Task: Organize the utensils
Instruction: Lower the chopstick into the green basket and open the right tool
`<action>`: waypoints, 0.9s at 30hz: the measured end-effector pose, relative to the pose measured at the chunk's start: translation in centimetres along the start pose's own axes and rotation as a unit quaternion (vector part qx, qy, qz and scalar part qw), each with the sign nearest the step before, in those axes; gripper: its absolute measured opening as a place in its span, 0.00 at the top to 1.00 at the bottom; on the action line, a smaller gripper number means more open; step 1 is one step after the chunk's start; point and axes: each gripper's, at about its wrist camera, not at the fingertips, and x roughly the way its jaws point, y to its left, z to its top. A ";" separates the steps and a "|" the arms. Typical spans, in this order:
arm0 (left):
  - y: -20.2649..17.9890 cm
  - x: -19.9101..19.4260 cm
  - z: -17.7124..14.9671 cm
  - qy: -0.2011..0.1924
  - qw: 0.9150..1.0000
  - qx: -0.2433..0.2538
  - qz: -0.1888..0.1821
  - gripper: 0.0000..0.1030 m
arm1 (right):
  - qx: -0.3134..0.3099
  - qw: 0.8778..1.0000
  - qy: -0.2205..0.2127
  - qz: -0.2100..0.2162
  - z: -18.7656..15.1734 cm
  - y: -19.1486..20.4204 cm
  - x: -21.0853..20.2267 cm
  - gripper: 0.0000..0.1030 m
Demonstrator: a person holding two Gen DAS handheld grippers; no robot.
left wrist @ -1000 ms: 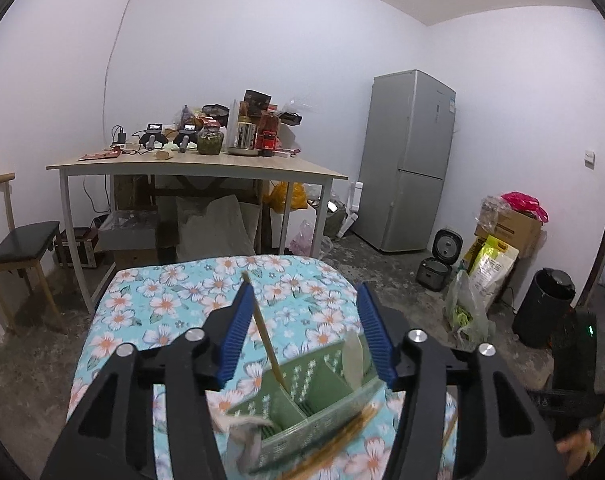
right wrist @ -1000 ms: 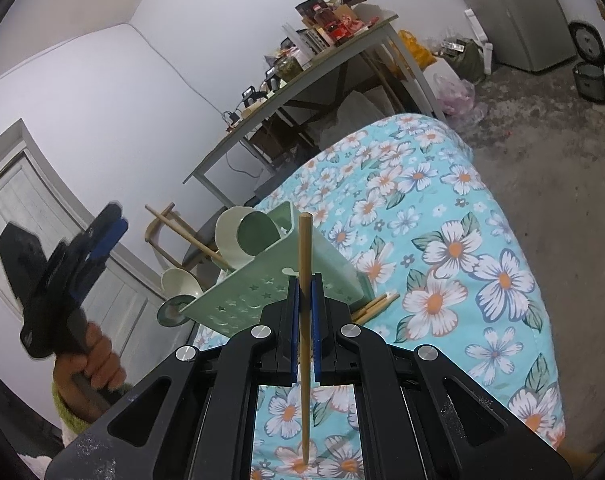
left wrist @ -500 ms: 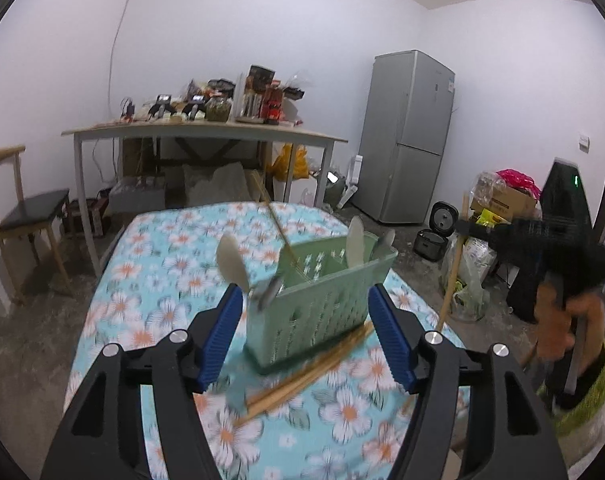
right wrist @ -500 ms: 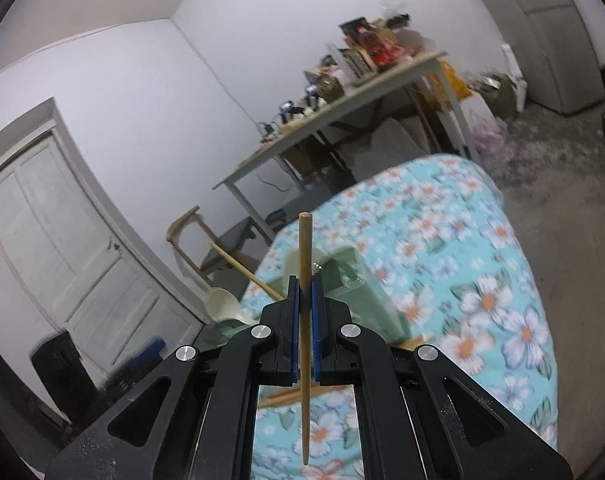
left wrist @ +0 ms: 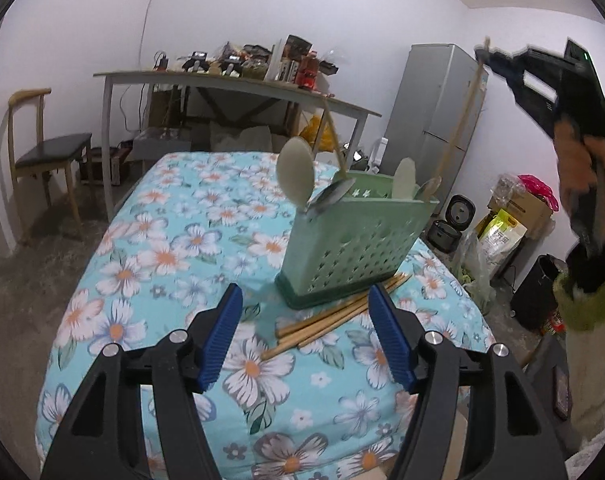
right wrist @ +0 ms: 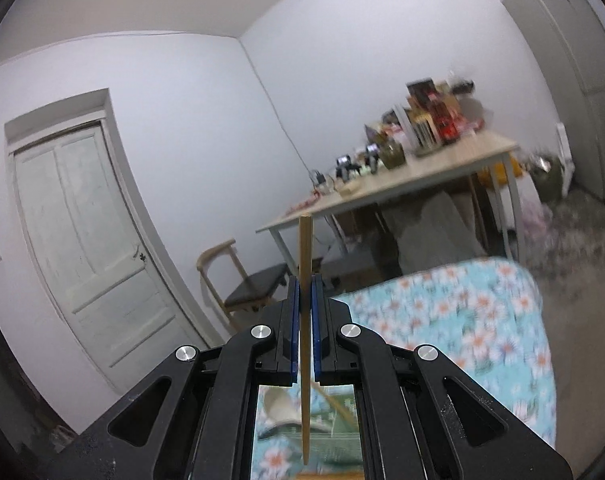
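Note:
A pale green perforated utensil caddy (left wrist: 354,240) stands on the floral-cloth table (left wrist: 162,248). It holds two white spoons (left wrist: 296,172), a metal spoon and one slanting chopstick (left wrist: 334,144). Several loose wooden chopsticks (left wrist: 334,320) lie at its base. My left gripper (left wrist: 305,296) is open just in front of them, with nothing between its blue pads. My right gripper (right wrist: 305,292), a hand gripping it, is shut on one upright chopstick (right wrist: 305,248) high above the caddy (right wrist: 334,432). The left wrist view shows it at upper right (left wrist: 490,54).
A cluttered wooden table (left wrist: 238,84) stands behind, a chair (left wrist: 46,152) to its left, a grey fridge (left wrist: 438,112) to its right. Bags, a box and a black bin (left wrist: 534,292) crowd the floor at right. A white door (right wrist: 82,240) is on the left wall.
My left gripper has sunk and drawn back from the caddy, its jaws a little wider. My right gripper has risen with the chopstick, and the caddy now lies below it.

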 end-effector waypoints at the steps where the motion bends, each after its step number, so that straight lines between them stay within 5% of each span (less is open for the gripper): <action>1: 0.2 0.2 -0.2 0.002 1.000 -0.002 0.000 0.39 | -0.011 1.000 -0.004 -0.003 0.3 0.2 0.5 0.96; 10: 1.5 0.7 -1.2 0.009 1.000 -0.016 0.000 0.38 | -0.132 0.989 0.000 -0.060 -1.7 1.2 7.2 0.96; 16: 2.1 0.7 -1.4 0.012 1.000 -0.026 0.003 0.38 | -0.138 0.986 0.049 -0.083 -4.9 -0.5 9.5 0.95; 18: 2.2 0.7 -1.4 0.012 1.000 -0.027 0.004 0.39 | -0.132 0.985 0.065 -0.085 -5.6 -0.9 9.7 0.86; 20: 2.3 0.7 -1.4 0.012 1.000 -0.027 0.003 0.38 | -0.126 0.985 0.071 -0.089 -6.0 -1.2 9.5 0.57; 27: 2.0 0.7 -1.3 0.012 1.000 -0.023 0.000 0.39 | -0.086 0.990 0.049 -0.096 -5.2 -2.3 6.7 0.48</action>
